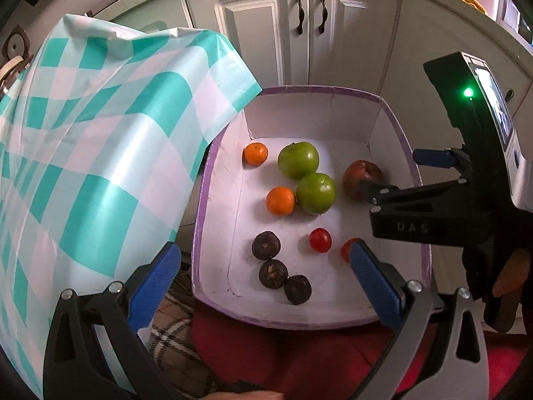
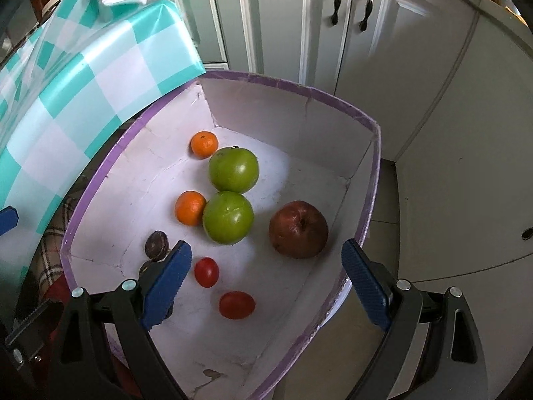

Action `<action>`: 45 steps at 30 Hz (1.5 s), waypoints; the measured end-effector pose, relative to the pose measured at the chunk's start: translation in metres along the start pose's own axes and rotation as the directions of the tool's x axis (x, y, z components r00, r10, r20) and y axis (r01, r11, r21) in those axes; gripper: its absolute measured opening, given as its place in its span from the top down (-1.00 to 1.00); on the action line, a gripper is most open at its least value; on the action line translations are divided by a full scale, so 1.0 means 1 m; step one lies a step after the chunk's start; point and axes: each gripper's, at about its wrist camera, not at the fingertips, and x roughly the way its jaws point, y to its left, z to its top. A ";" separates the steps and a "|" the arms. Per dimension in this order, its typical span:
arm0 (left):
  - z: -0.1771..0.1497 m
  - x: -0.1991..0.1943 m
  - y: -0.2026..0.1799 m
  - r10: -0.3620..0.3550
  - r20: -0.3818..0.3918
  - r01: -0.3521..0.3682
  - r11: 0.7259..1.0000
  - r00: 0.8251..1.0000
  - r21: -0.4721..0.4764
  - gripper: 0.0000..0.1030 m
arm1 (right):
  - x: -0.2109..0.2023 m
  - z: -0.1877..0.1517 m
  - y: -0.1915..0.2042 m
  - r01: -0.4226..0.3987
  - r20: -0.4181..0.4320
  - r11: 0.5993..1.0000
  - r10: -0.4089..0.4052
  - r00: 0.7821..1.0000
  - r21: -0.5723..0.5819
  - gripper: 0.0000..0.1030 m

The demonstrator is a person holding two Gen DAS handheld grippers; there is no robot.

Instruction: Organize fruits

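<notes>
- Left gripper [image 1: 263, 263] hovers over the near-left rim of the box [image 1: 333, 323], fingers spread wide with nothing between them; the blue pads [image 1: 373, 280] are ribbed, good grip on smooth skins.
- Right gripper [image 2: 266, 273] hangs over the near end of the box, fingers likewise spread and empty, its gap facing the red apple [image 2: 298, 229] and the two tomatoes.
- All the fruit lies inside the box, loosely by kind: three dark fruits [image 1: 266, 245] nearest the left gripper, tomatoes [image 2: 206, 271] mid-floor, two green apples [image 2: 228, 217] touching each other, one orange [image 2: 190, 207] against the nearer green apple, another orange [image 2: 204, 144] in the far corner.
- That layout fits either fruit gathered in and sorted, or fruit waiting to be lifted out onto the cloth — the pictures do not settle which.
- Any pick here, I judge, wants a straight-down approach with pads either side of the widest part; round fruit rolls, so close slowly and centred.
- Tomatoes look glossy and soft — a light squeeze only. The red apple is dull and wrinkled, possibly soft too.
- Dark fruits look rough, small and squat.
- The box is white card with a purple taped rim, floor creased; its walls limit sideways reach.
- The checked cloth [image 1: 100, 153] to the left is shiny plastic, draped and folded.
- Beyond, white cabinets [image 2: 299, 16] with dark handles.
</notes>
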 end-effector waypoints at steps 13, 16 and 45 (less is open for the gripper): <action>0.000 0.000 0.000 -0.005 -0.004 0.005 1.000 1.000 0.001 -0.97 | 0.003 -0.001 0.003 -0.005 -0.012 1.000 0.005 1.000 -0.002 -0.71; -0.001 0.001 0.001 -0.008 -0.006 0.008 1.000 1.000 0.001 -0.97 | 0.004 -0.001 0.004 -0.006 -0.015 1.000 0.006 1.000 -0.001 -0.71; -0.006 -0.012 -0.006 -0.039 0.031 0.039 0.999 0.999 0.017 -0.97 | -0.001 0.001 0.006 0.006 -0.015 1.000 -0.006 1.000 -0.012 -0.71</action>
